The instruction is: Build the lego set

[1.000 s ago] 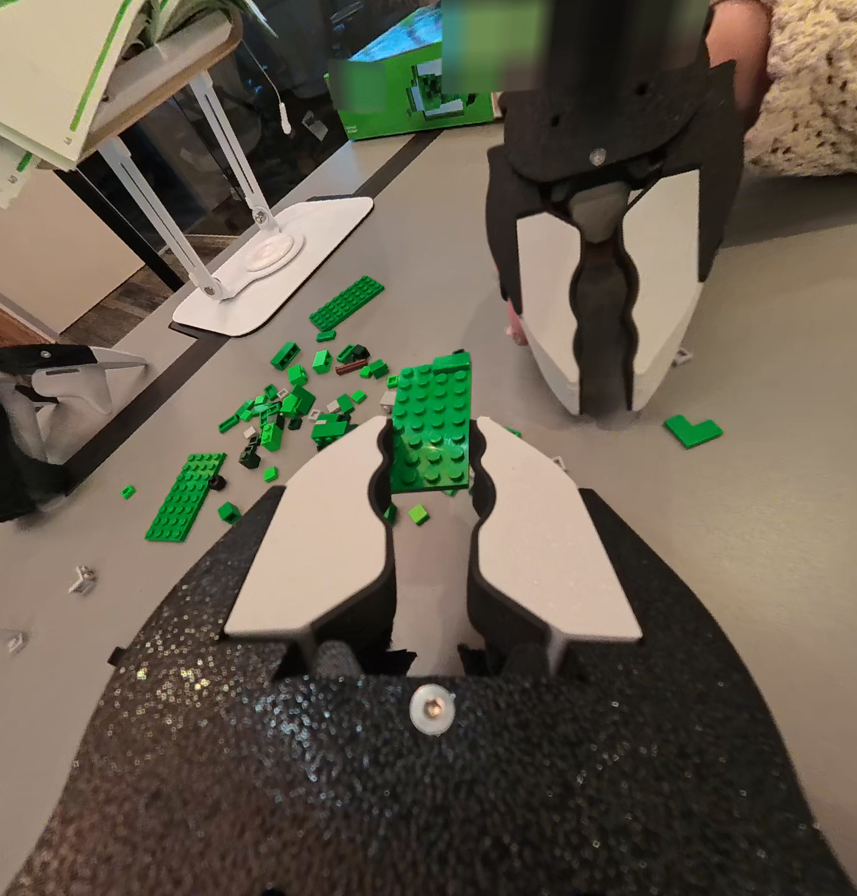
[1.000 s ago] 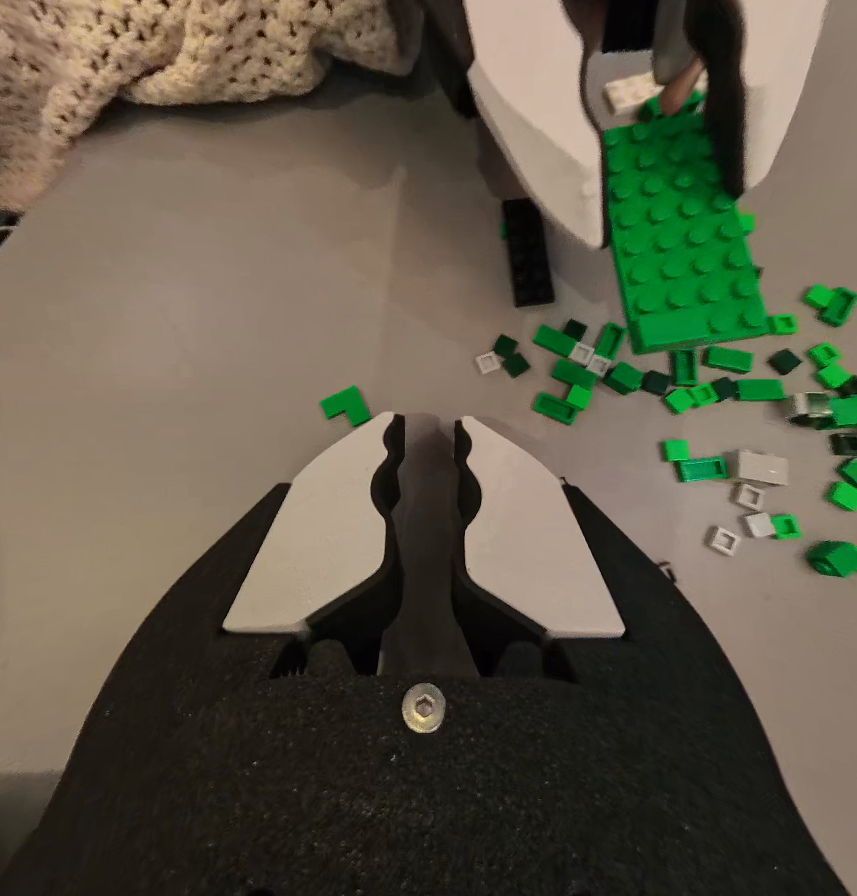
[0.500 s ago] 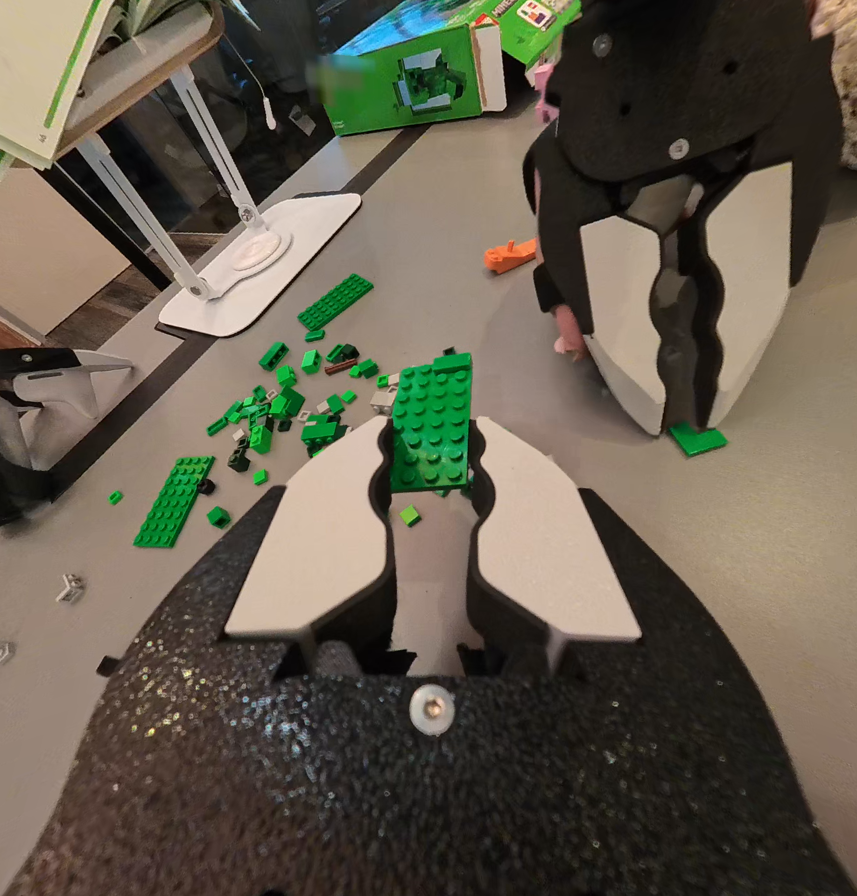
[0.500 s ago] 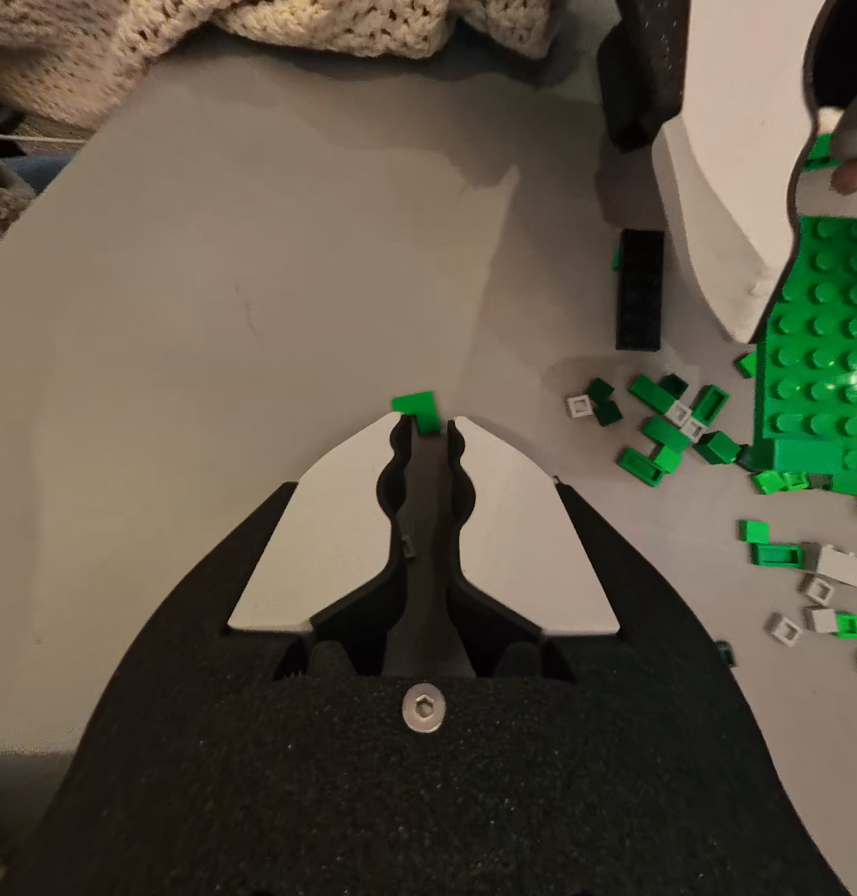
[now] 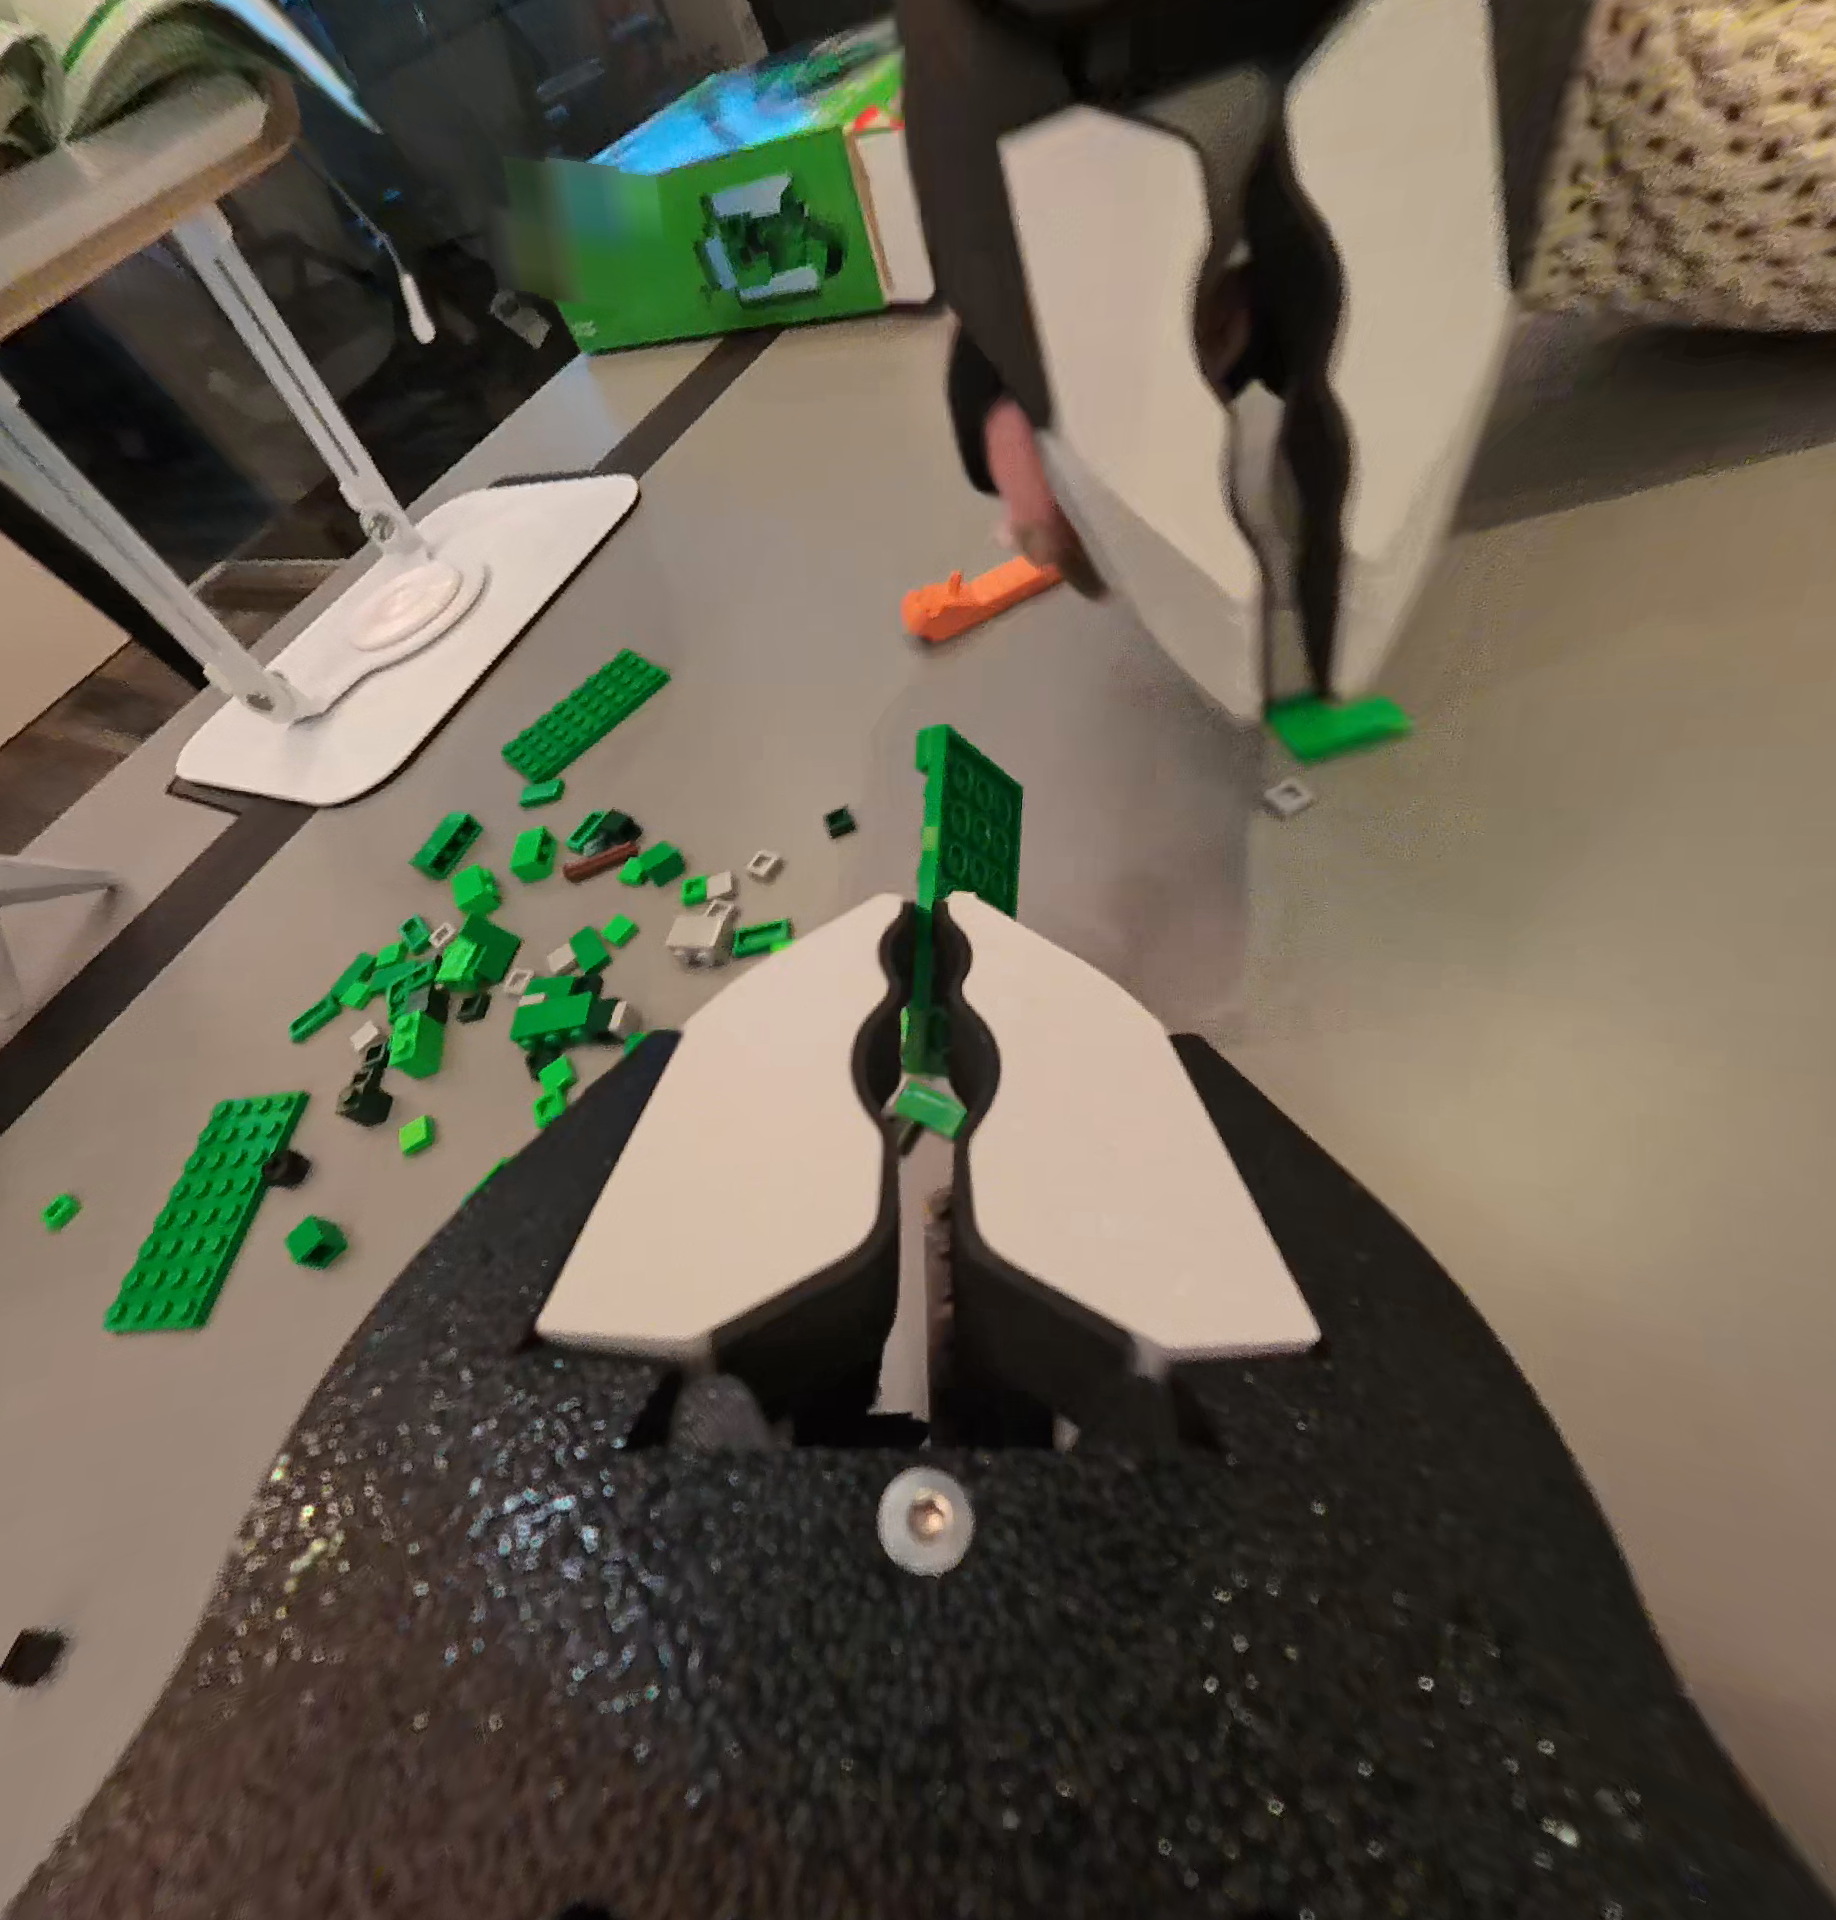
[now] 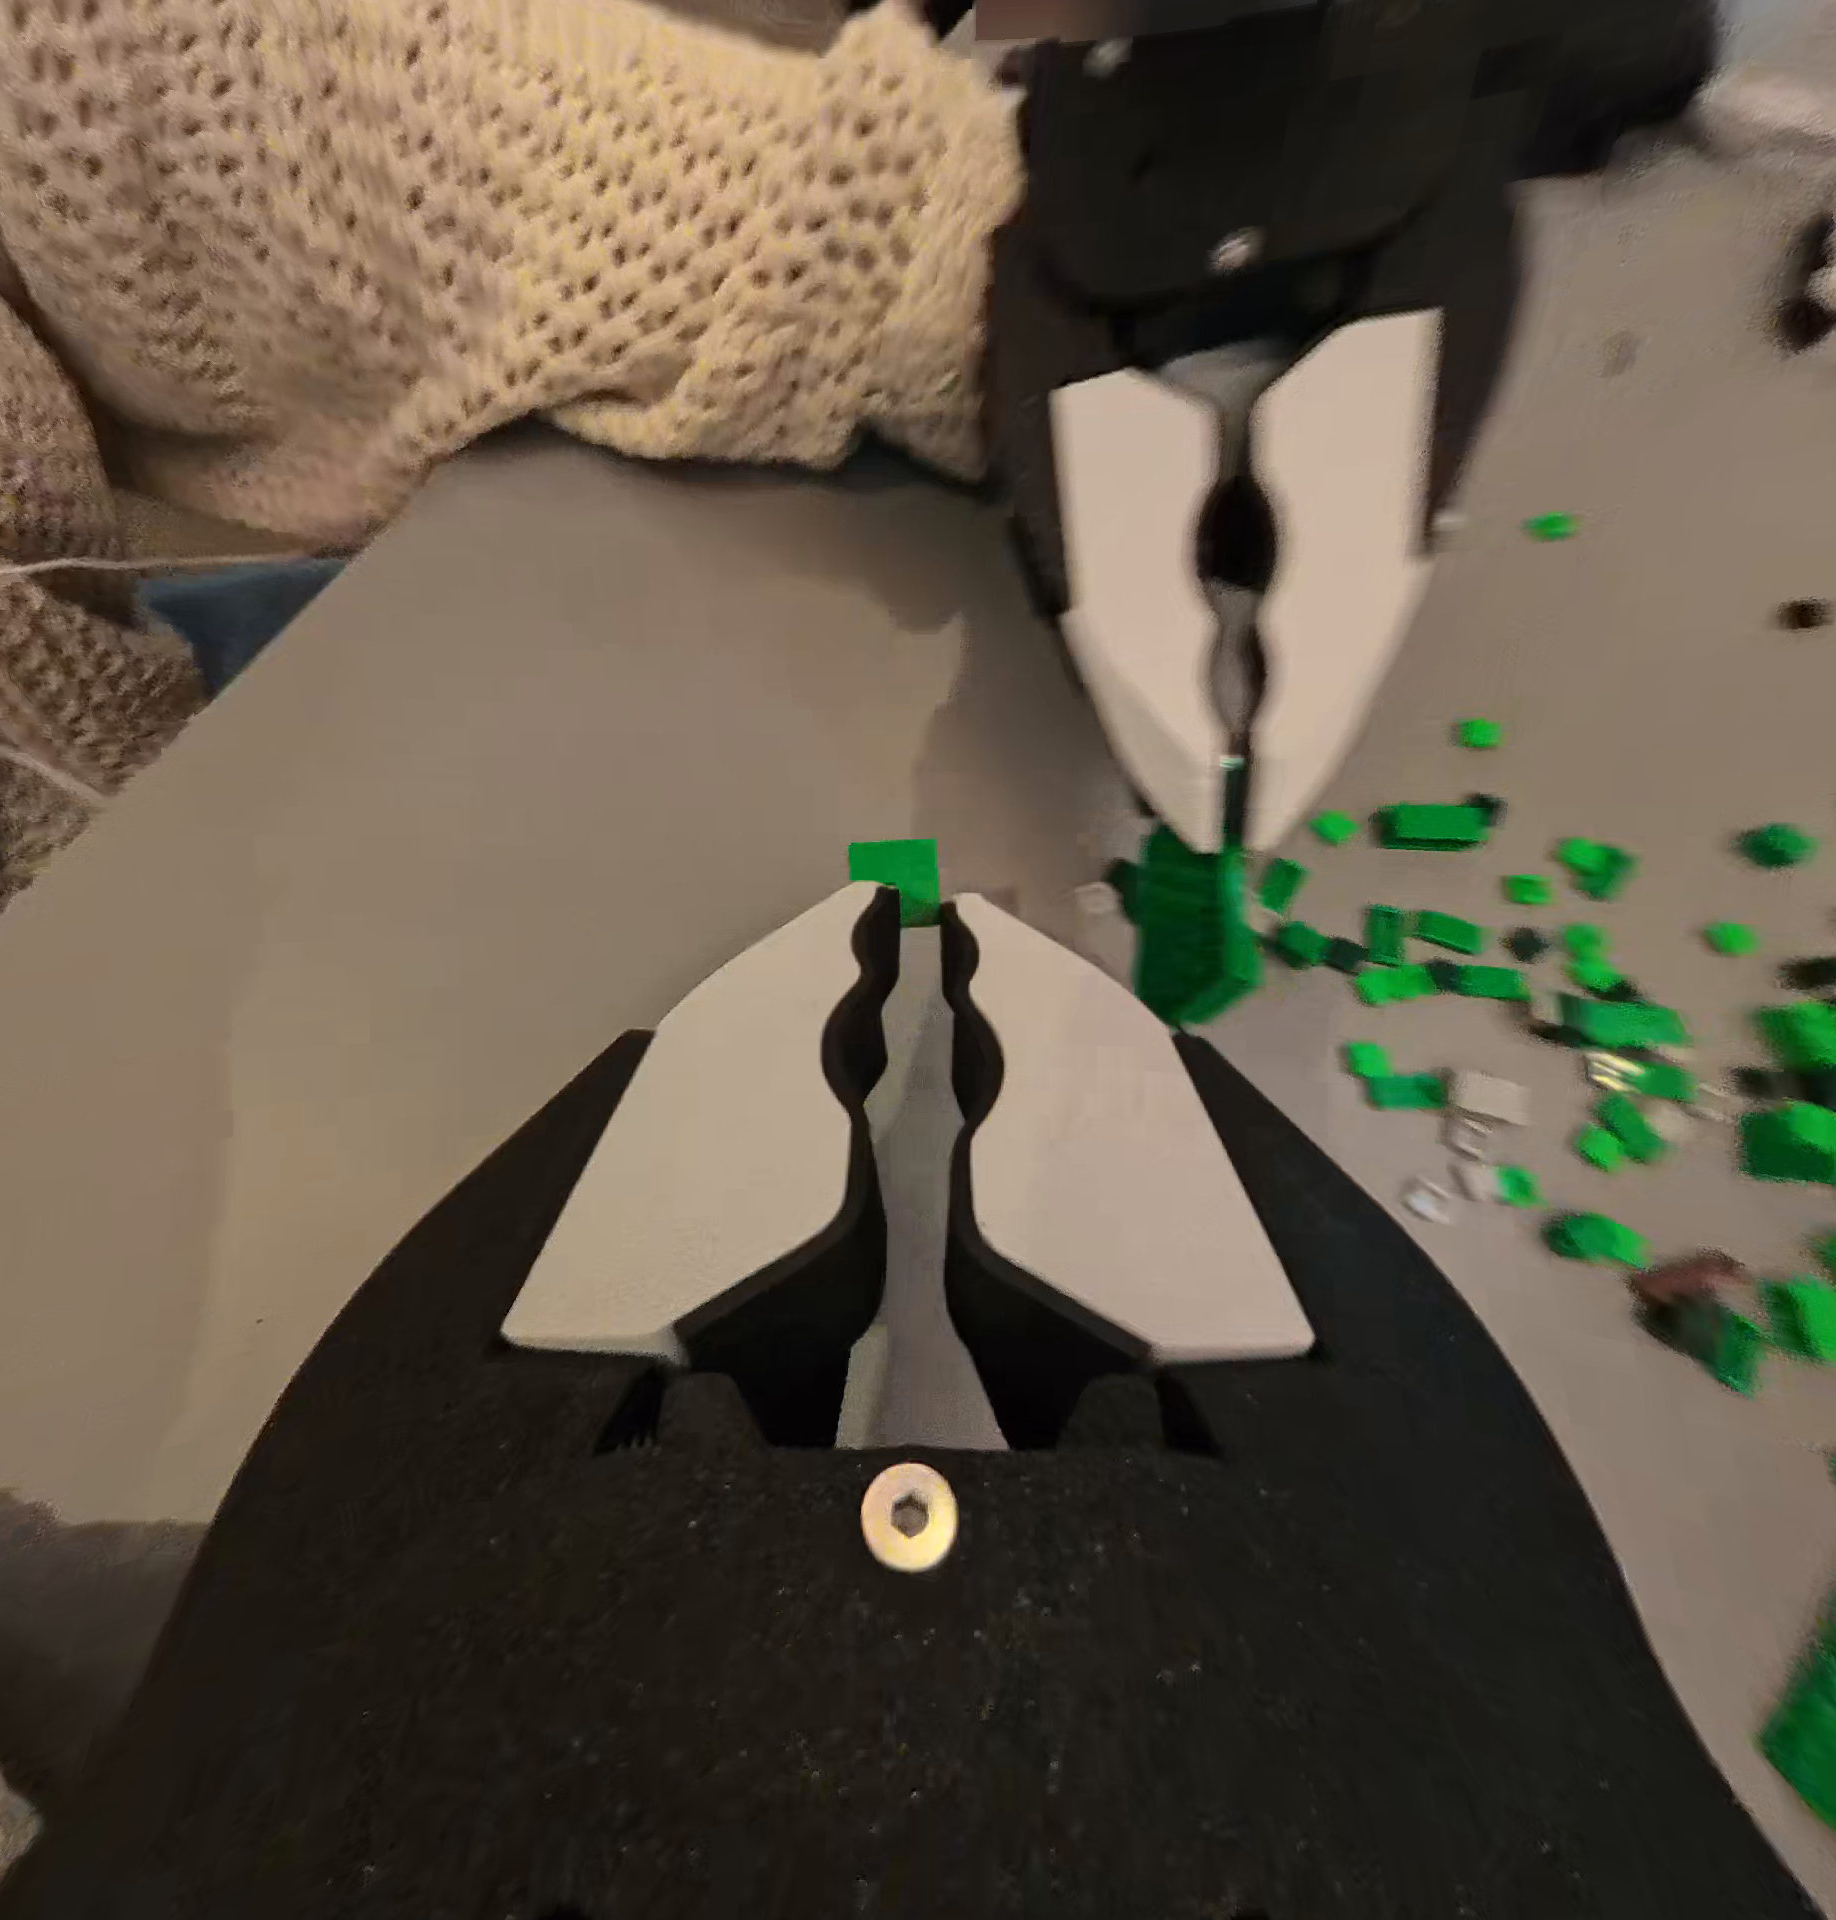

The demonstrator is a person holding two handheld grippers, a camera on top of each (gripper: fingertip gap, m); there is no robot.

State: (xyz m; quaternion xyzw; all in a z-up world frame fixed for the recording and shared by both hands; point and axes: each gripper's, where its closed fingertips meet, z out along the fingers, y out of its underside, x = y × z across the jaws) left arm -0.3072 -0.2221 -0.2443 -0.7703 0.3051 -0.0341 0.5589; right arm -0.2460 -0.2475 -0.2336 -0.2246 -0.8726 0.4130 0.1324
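My left gripper (image 5: 929,914) is shut on a green studded plate (image 5: 971,821) and holds it on edge above the grey table. In the right wrist view the same gripper (image 6: 1231,800) points down with the plate (image 6: 1194,935) hanging from its tips. My right gripper (image 6: 919,904) has its jaws closed on a small green corner piece (image 6: 893,868) that lies on the table. In the left wrist view the right gripper (image 5: 1298,696) stands tip-down on that piece (image 5: 1335,724).
Several loose green and grey pieces (image 5: 457,987) lie left of the plate, with two long green plates (image 5: 207,1210) (image 5: 587,717). An orange separator tool (image 5: 971,603), a green box (image 5: 727,249) and a white stand base (image 5: 405,644) lie beyond. A knit sleeve (image 6: 478,260) rests at the table's edge. My hands' fingertips stand some 7 centimeters from each other. My left tips are roughly 35 centimeters from the white stand base (image 5: 405,644).
My left gripper closed on the green plate and lifted it from flat to on edge. My right gripper moved onto the green corner piece and narrowed around it.
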